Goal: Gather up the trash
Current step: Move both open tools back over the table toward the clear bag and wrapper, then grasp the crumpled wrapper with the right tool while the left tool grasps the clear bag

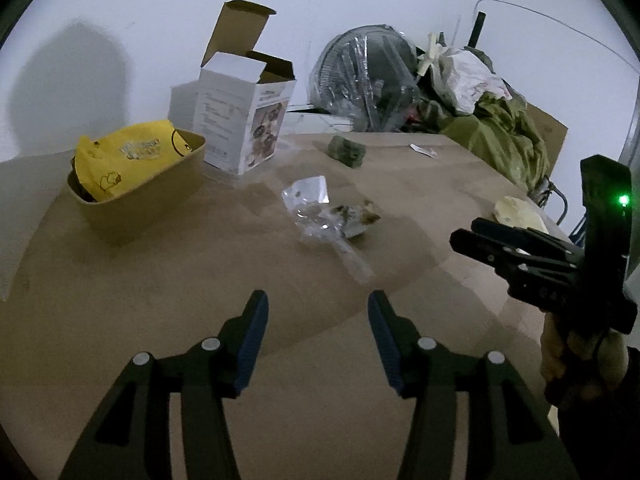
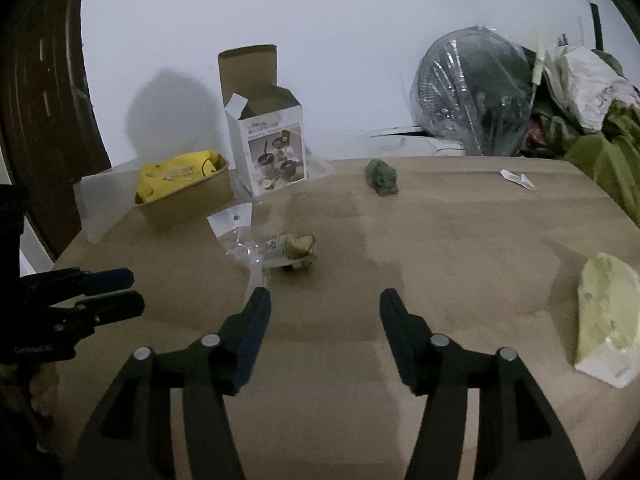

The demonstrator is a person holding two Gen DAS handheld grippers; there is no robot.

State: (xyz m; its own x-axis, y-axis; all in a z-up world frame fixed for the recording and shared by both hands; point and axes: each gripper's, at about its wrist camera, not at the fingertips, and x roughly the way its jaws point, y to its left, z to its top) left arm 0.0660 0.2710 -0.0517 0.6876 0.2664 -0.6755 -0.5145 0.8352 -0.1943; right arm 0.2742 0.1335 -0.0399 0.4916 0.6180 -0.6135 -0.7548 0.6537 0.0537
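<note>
A brown paper tub [image 1: 136, 196] [image 2: 188, 200] at the table's back left holds a yellow wrapper [image 1: 128, 156] [image 2: 176, 174]. A clear plastic wrapper with crumpled scraps [image 1: 332, 216] [image 2: 272, 248] lies mid-table. A crumpled green lump [image 1: 347, 151] [image 2: 383, 178] and a small white sachet [image 1: 424, 150] [image 2: 517, 179] lie further back. A pale yellow wad [image 1: 518, 210] [image 2: 608, 320] lies at the right. My left gripper [image 1: 318, 312] is open and empty, short of the plastic wrapper. My right gripper [image 2: 325, 312] is open and empty, its left finger close to the wrapper's tail.
An open white product box [image 1: 244, 124] [image 2: 268, 148] stands behind the tub. A plastic-wrapped fan [image 1: 368, 84] [image 2: 476, 100] and heaped green cloth and bags [image 1: 496, 120] [image 2: 600, 120] crowd the back right. The table [image 1: 160, 280] is brown, against a white wall.
</note>
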